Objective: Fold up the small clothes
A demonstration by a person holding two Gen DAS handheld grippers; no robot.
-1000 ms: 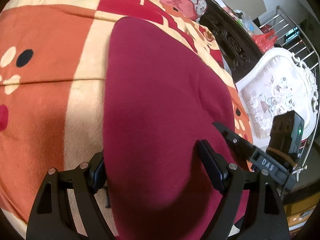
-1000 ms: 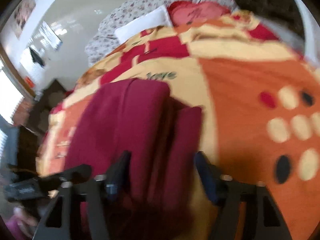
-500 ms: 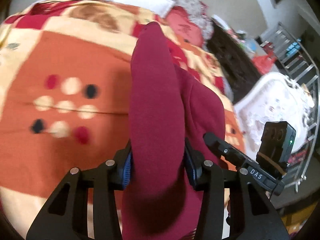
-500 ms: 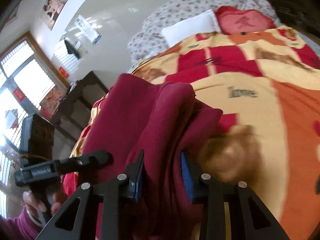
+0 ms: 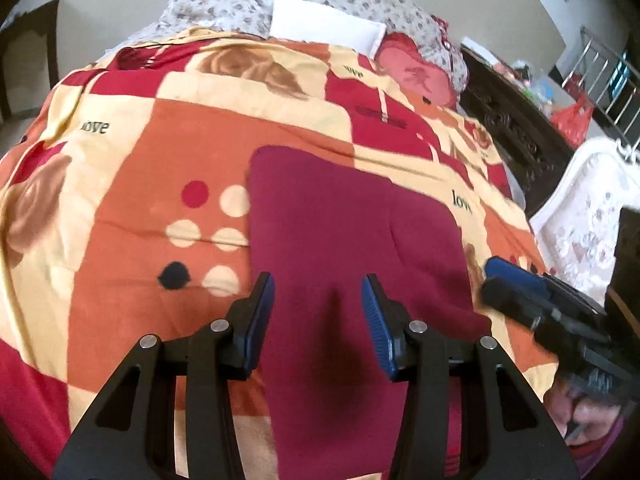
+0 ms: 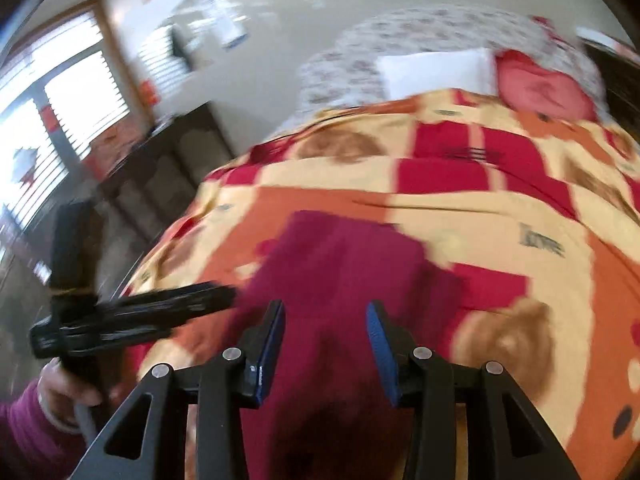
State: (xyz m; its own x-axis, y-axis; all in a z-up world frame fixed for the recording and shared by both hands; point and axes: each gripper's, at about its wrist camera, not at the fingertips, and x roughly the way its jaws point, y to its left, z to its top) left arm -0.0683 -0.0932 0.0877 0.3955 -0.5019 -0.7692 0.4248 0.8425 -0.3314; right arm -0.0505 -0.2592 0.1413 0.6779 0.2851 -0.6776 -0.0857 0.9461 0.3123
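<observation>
Bed (image 5: 120, 208) under a patchwork quilt in orange, cream and red, filling both views; pillows at the far end. Dark cabinet (image 6: 160, 184) and bright window beyond the bed's edge in the right view, much blurred.

Garment (image 5: 344, 248) dark red, lying flat on the quilt, roughly rectangular, with a seam or fold line running lengthways through the right half. Near end passing below and between both sets of fingers, far edge square against the orange patch. Same cloth in the right view (image 6: 340, 272), blurred.

Looks soft, thick, fleece-like: light, limp, no stiffness to carry a fold by itself, likely to sag and drag on the quilt. Not slippery, not fragile. Best taken at the two near corners or along an edge, pinching through all layers at once, and lifted evenly so that the stacked layers stay aligned.

Left gripper (image 5: 318, 316) above the near end, blue pads well apart, nothing between them but air over the cloth. Right gripper (image 6: 326, 344) likewise spread wide, holding nothing, poised over the cloth's near part. Right gripper also in the left view at the garment's right edge (image 5: 532, 296), blurred; left one in the right view (image 6: 144, 316), blurred too.
</observation>
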